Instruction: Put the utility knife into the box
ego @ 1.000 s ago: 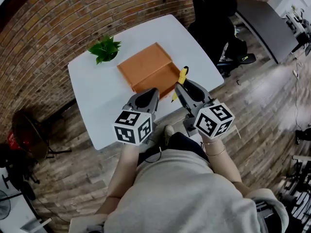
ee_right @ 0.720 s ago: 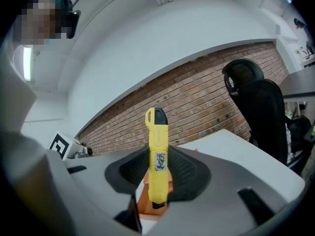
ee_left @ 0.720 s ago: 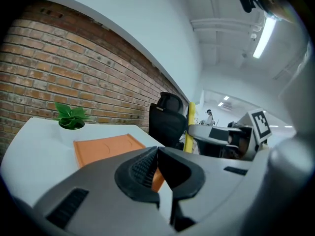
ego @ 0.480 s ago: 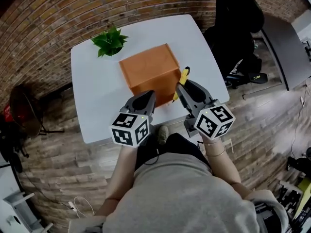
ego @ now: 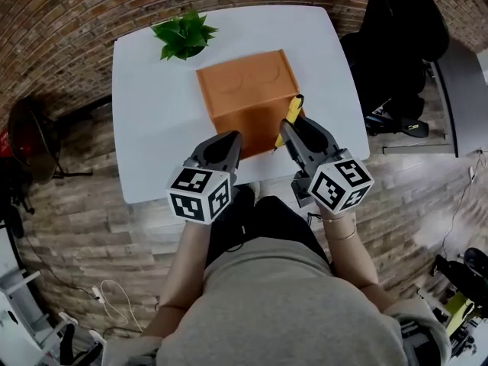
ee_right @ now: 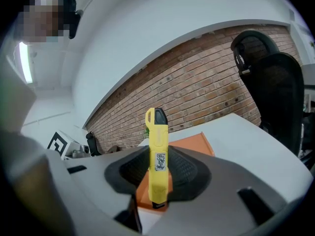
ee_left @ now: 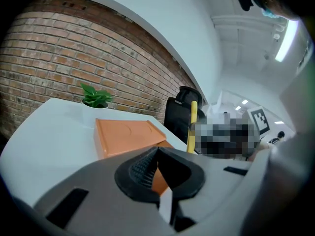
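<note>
An orange box (ego: 248, 97) stands on the white table (ego: 152, 128), its flat top with faint round marks facing up. My right gripper (ego: 290, 130) is shut on the yellow utility knife (ego: 290, 111); the knife sticks up between the pads just off the box's right front corner. In the right gripper view the knife (ee_right: 157, 156) stands upright in my right gripper (ee_right: 158, 181), with the box (ee_right: 193, 144) behind it. My left gripper (ego: 231, 142) hovers at the box's front edge, and in the left gripper view it (ee_left: 156, 154) is shut on nothing, with the box (ee_left: 128, 135) ahead.
A potted green plant (ego: 183, 35) stands at the table's far side, behind the box. A black office chair (ego: 404, 21) is off the table's right side. The table's near edge (ego: 252, 183) runs just below both grippers. Wooden floor surrounds the table.
Both grippers have sunk toward the table and now sit at the box's front edge. The knife stays clamped in the right gripper. The head view has swung, so the table lies squarer.
</note>
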